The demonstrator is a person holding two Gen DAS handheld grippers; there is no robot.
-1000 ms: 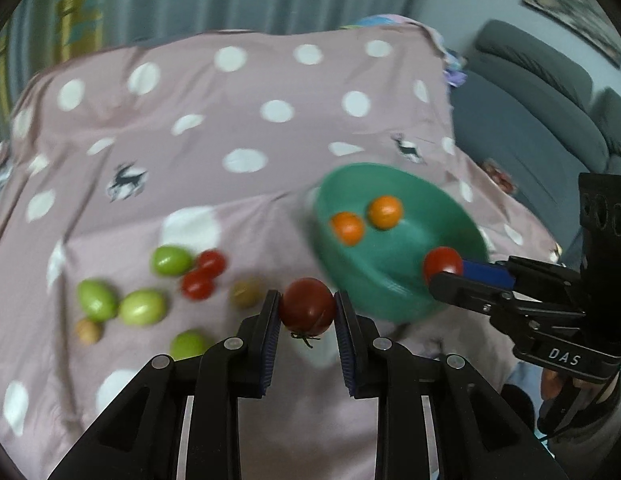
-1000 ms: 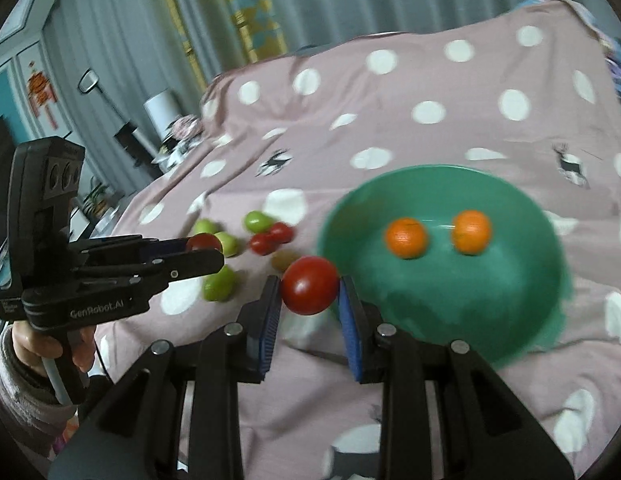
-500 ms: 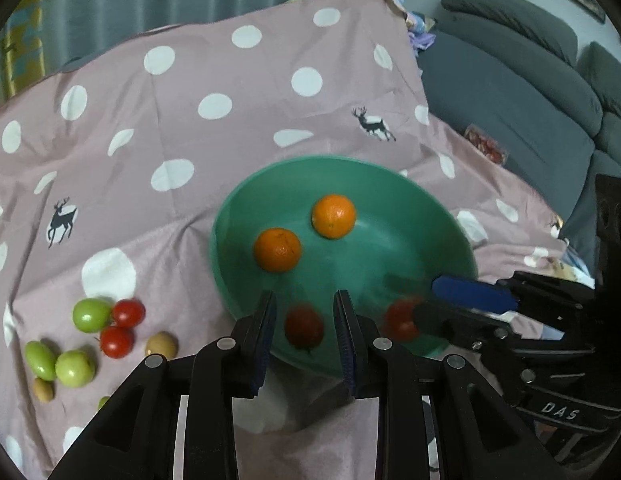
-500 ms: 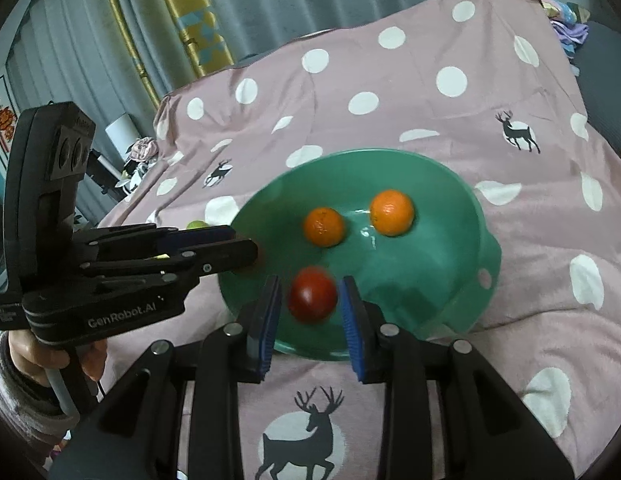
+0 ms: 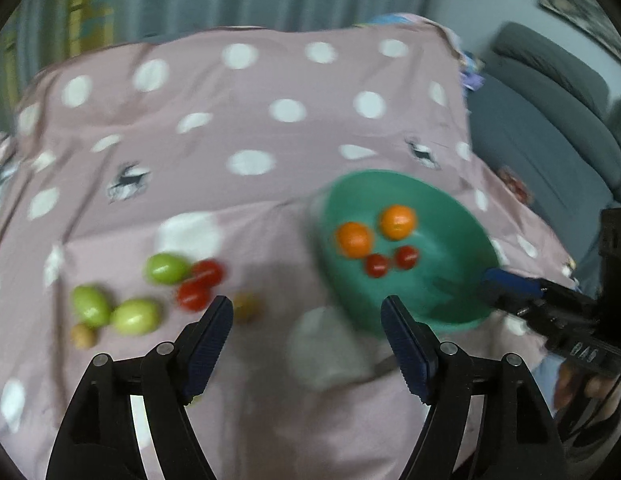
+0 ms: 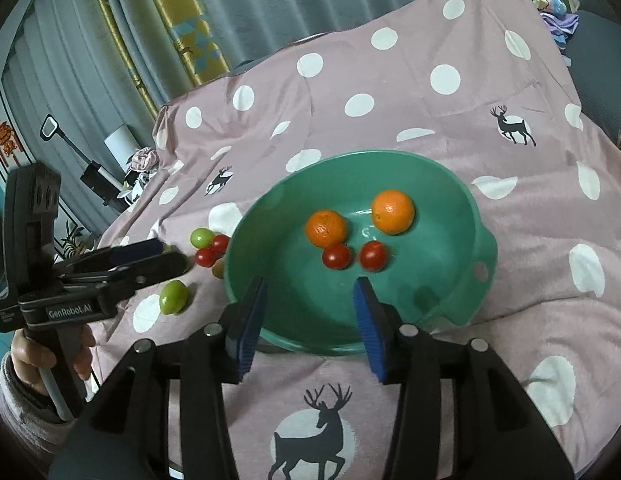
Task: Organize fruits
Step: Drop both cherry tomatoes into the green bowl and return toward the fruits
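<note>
A green bowl [image 6: 450, 216] [image 5: 450, 300] sits on the pink dotted cloth and holds two oranges [image 6: 392, 211] [image 6: 325, 228] and two red tomatoes [image 6: 337, 256] [image 6: 373, 255]. My right gripper [image 6: 310, 320] is open and empty over the bowl's near rim. My left gripper [image 5: 306, 324] is open and empty, above the cloth left of the bowl. On the cloth left of the bowl lie green fruits [image 5: 166, 268] [image 5: 90, 306] [image 5: 135, 316], two red tomatoes [image 5: 207, 273] [image 5: 193, 295] and small brown fruits [image 5: 246, 307] [image 5: 83, 335].
A grey sofa [image 5: 550, 128] stands to the right of the covered table. Curtains [image 6: 158, 20] hang behind it, with household clutter [image 6: 110, 176] at the far left. The cloth's edge drops off at the right side [image 5: 466, 92].
Both grippers dropped their red tomatoes into the bowl and opened wide. The left gripper has swung back to the left, toward the fruits on the cloth.
</note>
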